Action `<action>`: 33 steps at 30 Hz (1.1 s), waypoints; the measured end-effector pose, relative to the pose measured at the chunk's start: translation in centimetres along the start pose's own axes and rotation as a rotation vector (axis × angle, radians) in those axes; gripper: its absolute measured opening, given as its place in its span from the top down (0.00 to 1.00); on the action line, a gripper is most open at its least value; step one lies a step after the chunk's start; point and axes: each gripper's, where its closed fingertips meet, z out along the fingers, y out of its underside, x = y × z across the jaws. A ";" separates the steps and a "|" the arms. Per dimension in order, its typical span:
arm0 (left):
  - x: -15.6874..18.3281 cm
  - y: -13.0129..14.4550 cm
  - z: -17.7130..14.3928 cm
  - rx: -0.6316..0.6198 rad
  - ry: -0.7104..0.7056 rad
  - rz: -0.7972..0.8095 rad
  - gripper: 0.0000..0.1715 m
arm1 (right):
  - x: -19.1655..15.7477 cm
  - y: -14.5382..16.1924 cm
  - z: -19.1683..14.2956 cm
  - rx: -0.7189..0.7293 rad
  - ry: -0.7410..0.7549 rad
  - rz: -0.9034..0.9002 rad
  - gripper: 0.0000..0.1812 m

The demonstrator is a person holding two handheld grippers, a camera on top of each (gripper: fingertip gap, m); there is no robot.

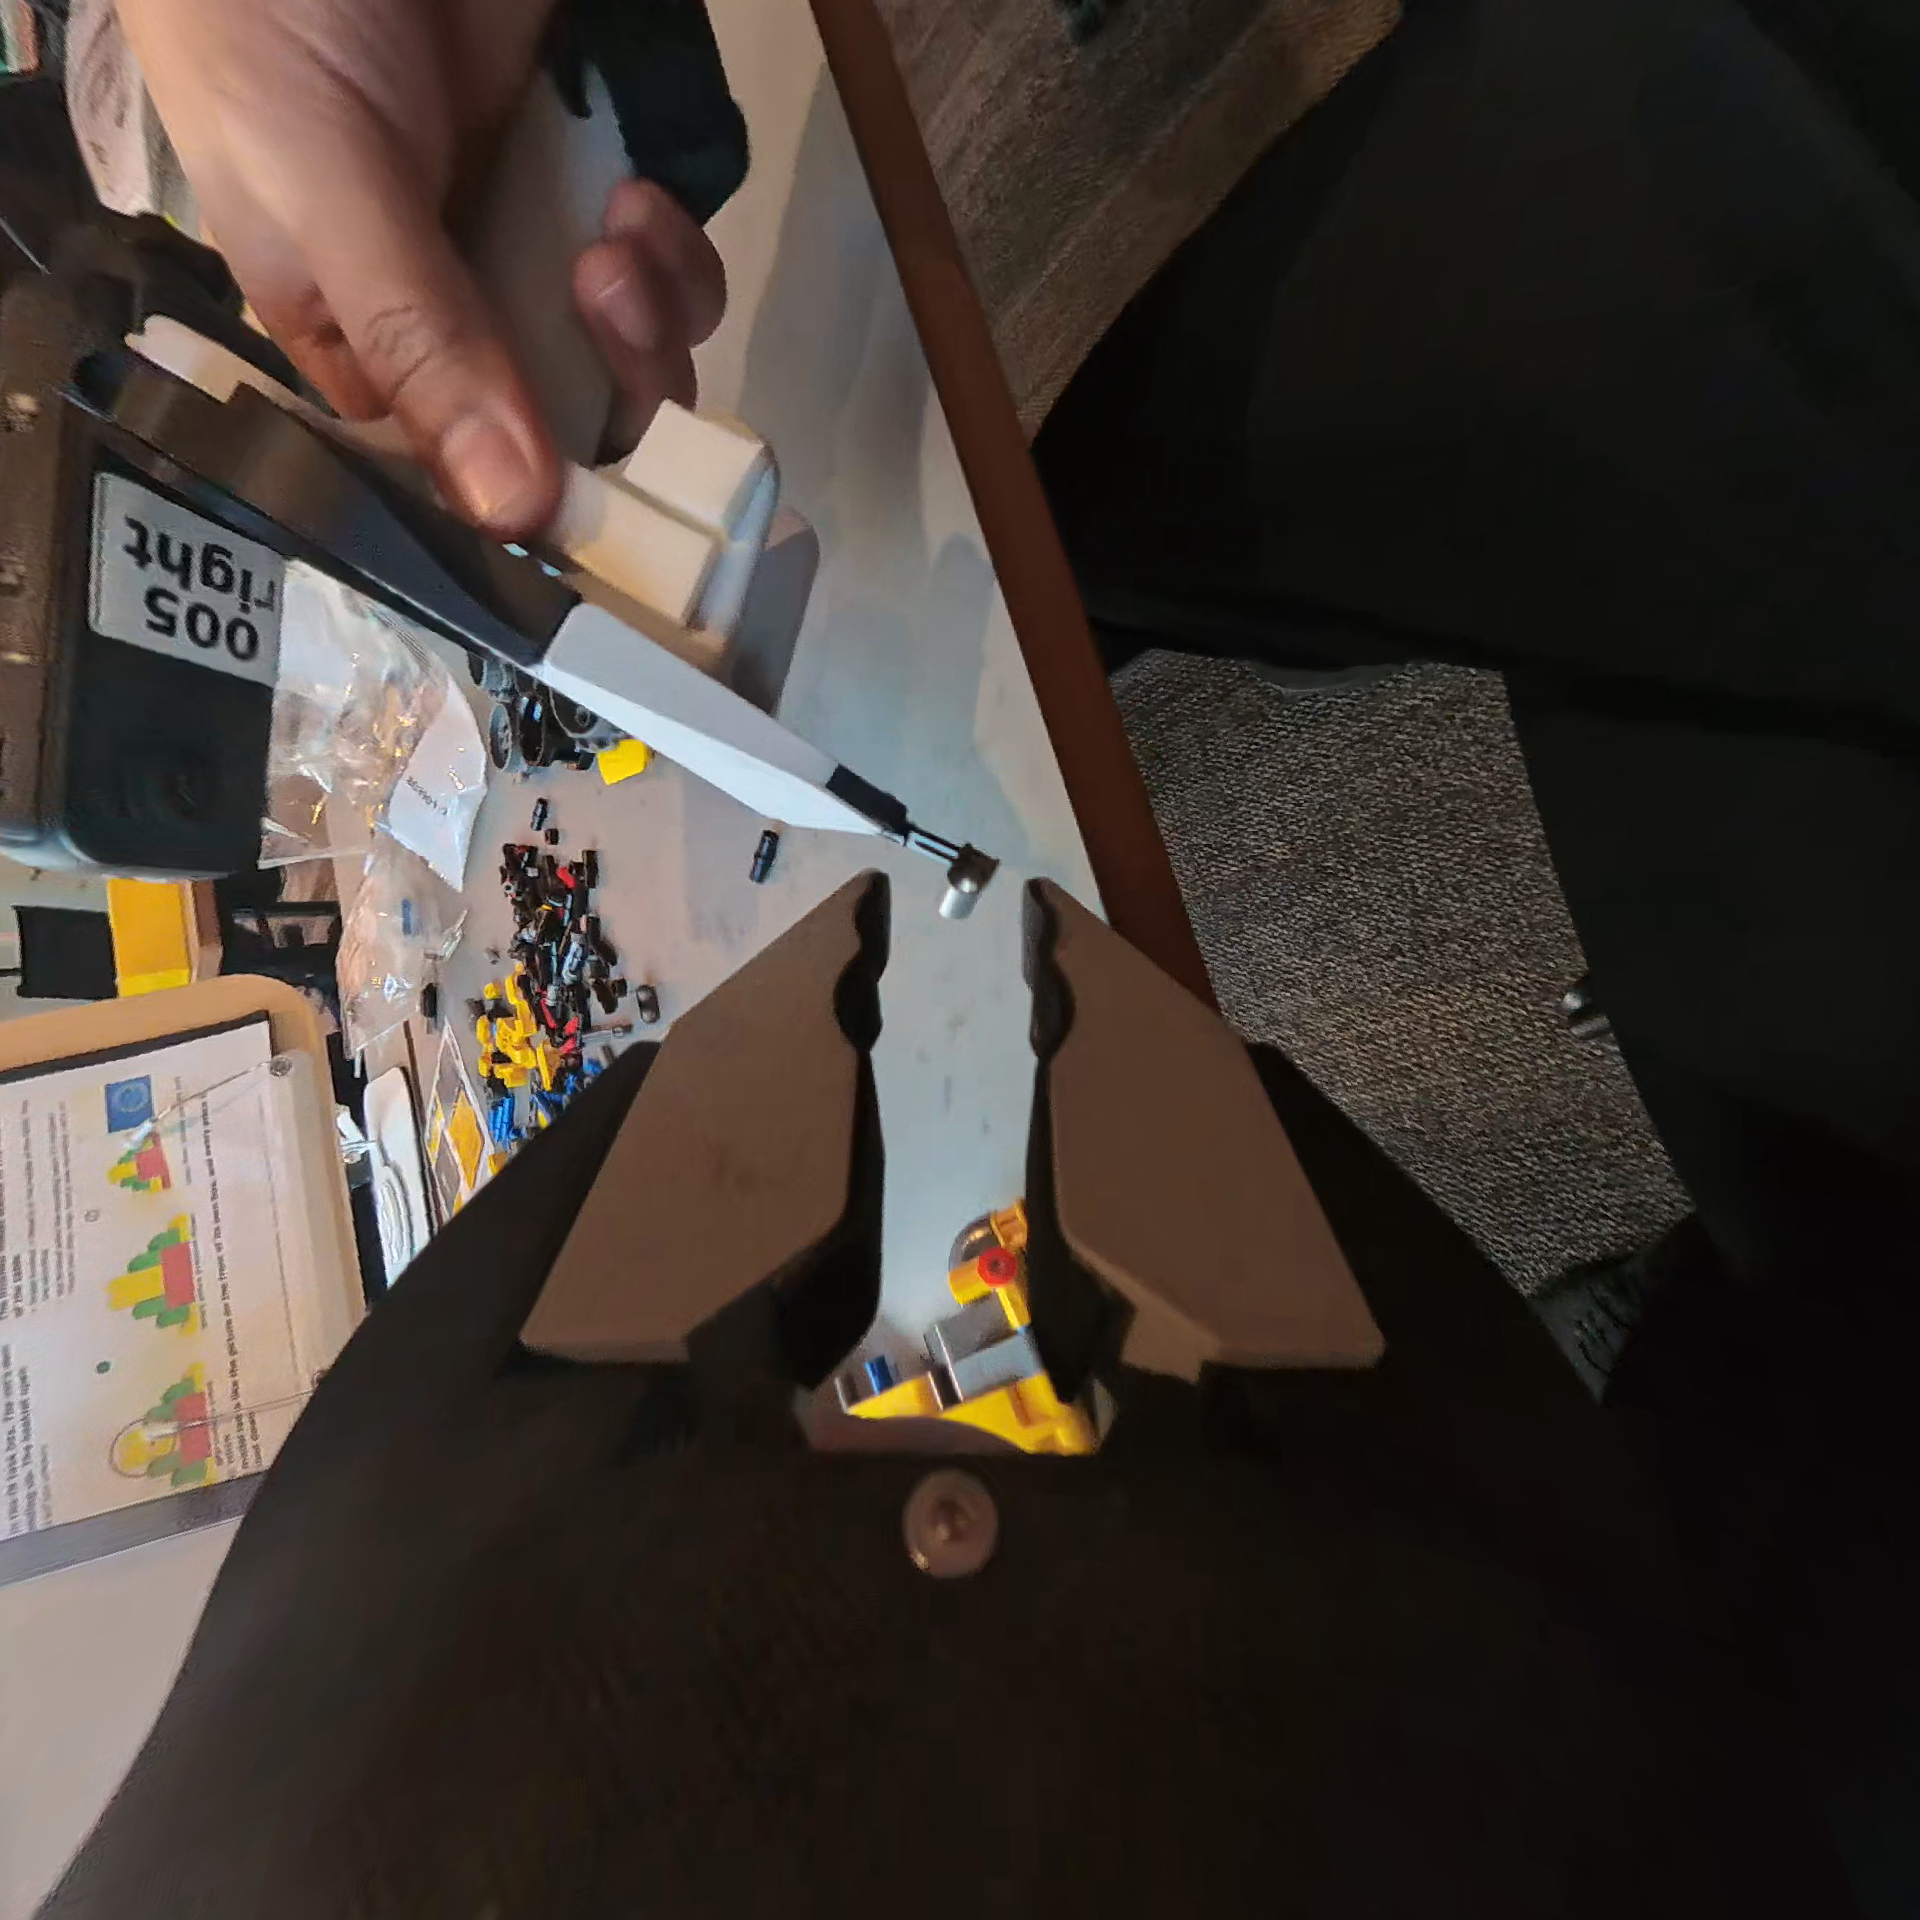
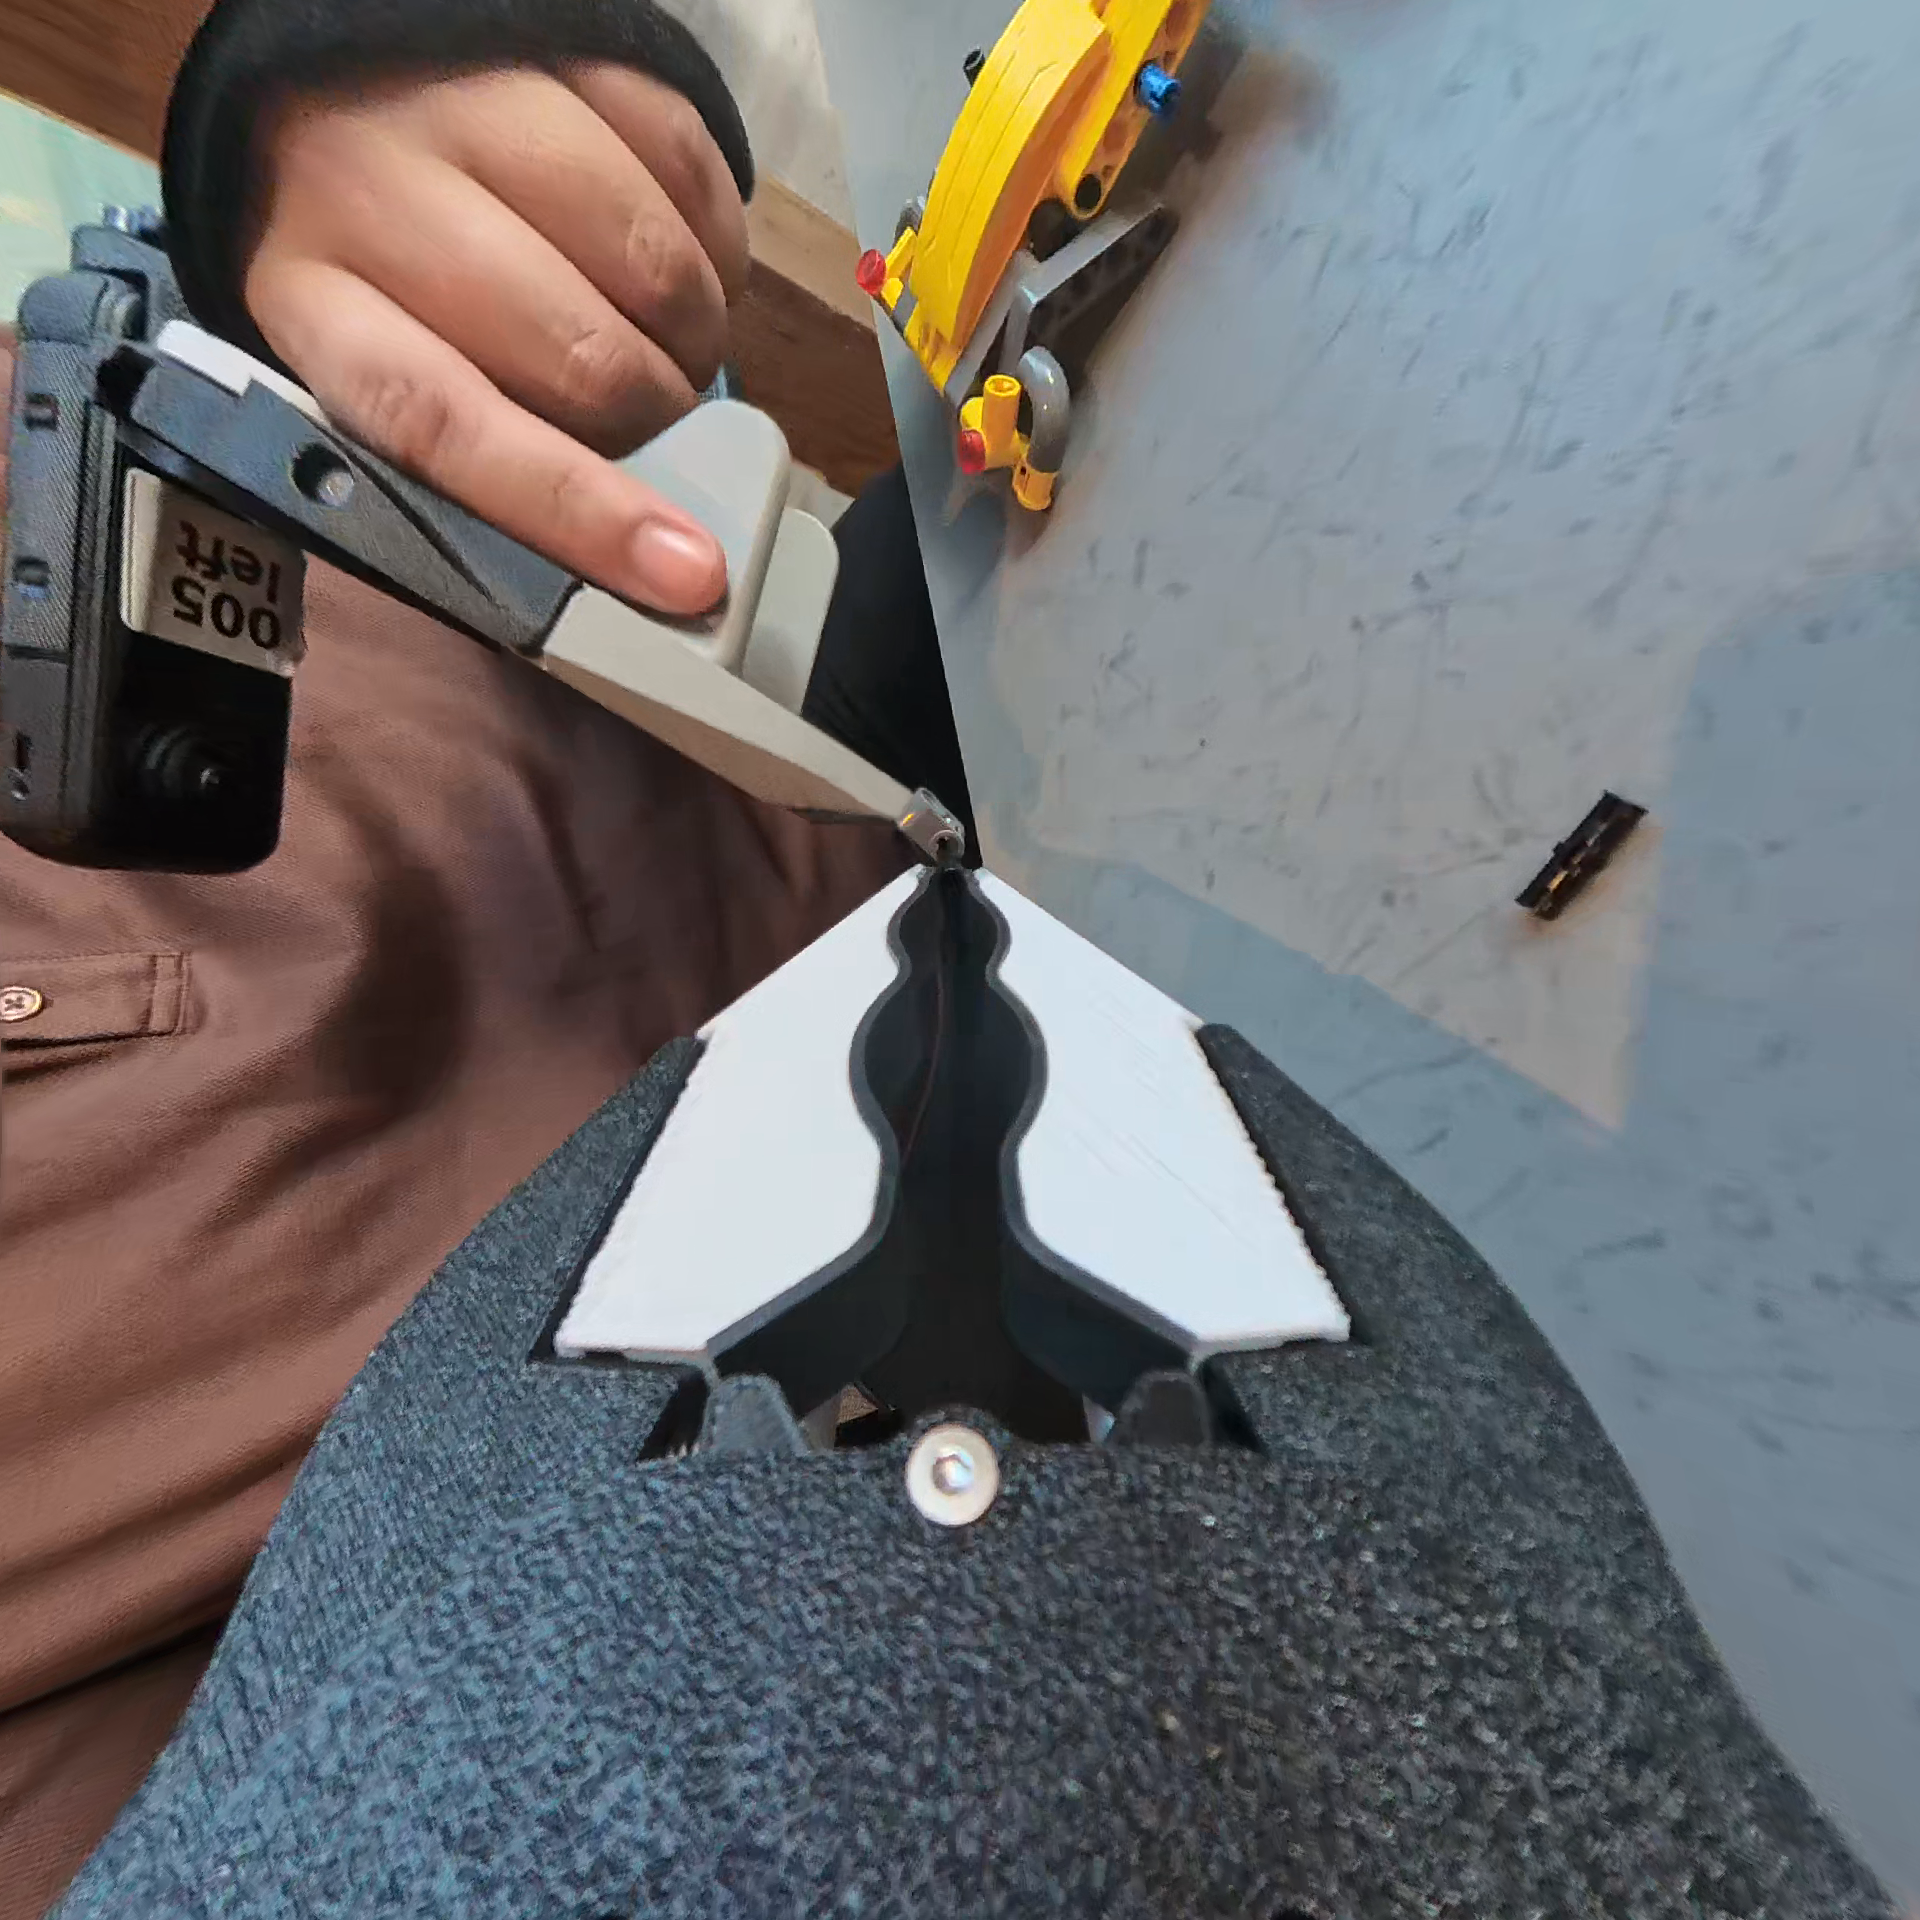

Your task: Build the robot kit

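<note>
My right gripper [image 2: 948,875] is shut on a thin black axle [image 1: 923,840] that carries a small grey connector [image 2: 932,818] at its far end. In the left wrist view the right gripper [image 1: 885,821] reaches in from the upper left, and the connector [image 1: 964,881] hangs just beyond my left gripper's tips. My left gripper [image 1: 956,891] is open, its jaws standing apart on either side of the connector without touching it. In the right wrist view the left gripper [image 2: 912,808] comes in side-on from the upper left, tip at the connector. Both are held above the grey table's [image 2: 1455,520] edge.
A yellow building-block model [image 2: 1029,239] lies on the table and also shows below my left fingers [image 1: 987,1340]. A black loose part [image 2: 1581,854] lies to the right. A pile of small parts [image 1: 551,935], plastic bags [image 1: 364,727] and an instruction sheet [image 1: 145,1247] lie farther off. Carpet [image 1: 1351,935] lies past the table's edge. Left and right tips are no more than a few centimetres apart.
</note>
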 end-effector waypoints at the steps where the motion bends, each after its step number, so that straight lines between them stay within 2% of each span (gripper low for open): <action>1: -0.1 -0.2 0.2 0.007 -0.008 -0.005 0.91 | -0.2 0.0 0.0 -0.001 -0.014 0.006 0.99; 3: 0.2 -0.4 0.5 0.012 0.015 -0.014 0.95 | -0.3 0.1 -0.1 -0.004 -0.027 0.015 0.99; 16: 0.7 -0.8 0.5 0.036 0.048 -0.046 0.96 | -0.5 1.0 0.1 -0.055 -0.116 0.048 1.00; 19: 0.3 -0.7 0.7 0.028 0.045 -0.077 0.97 | -0.2 0.3 -0.2 -0.016 -0.094 0.025 0.99; 21: -0.3 -1.0 0.4 0.089 0.050 -0.213 0.97 | -0.5 -0.8 -0.8 0.056 -0.055 -0.071 0.97; 24: -2.2 -1.5 -0.9 0.228 0.046 -0.485 0.97 | -1.7 -2.0 -2.4 0.204 0.035 -0.279 0.81; 25: -2.7 -1.8 -1.5 0.283 0.049 -0.565 0.97 | -2.1 -2.0 -2.8 0.238 0.084 -0.363 0.79; 29: -3.7 -3.2 -3.3 0.459 0.094 -0.759 0.97 | -3.5 -0.8 -2.6 0.264 0.320 -0.663 0.75; 33: -4.5 -4.3 -4.6 0.565 0.126 -0.839 0.97 | -4.6 -1.0 -2.9 0.314 0.484 -0.843 0.79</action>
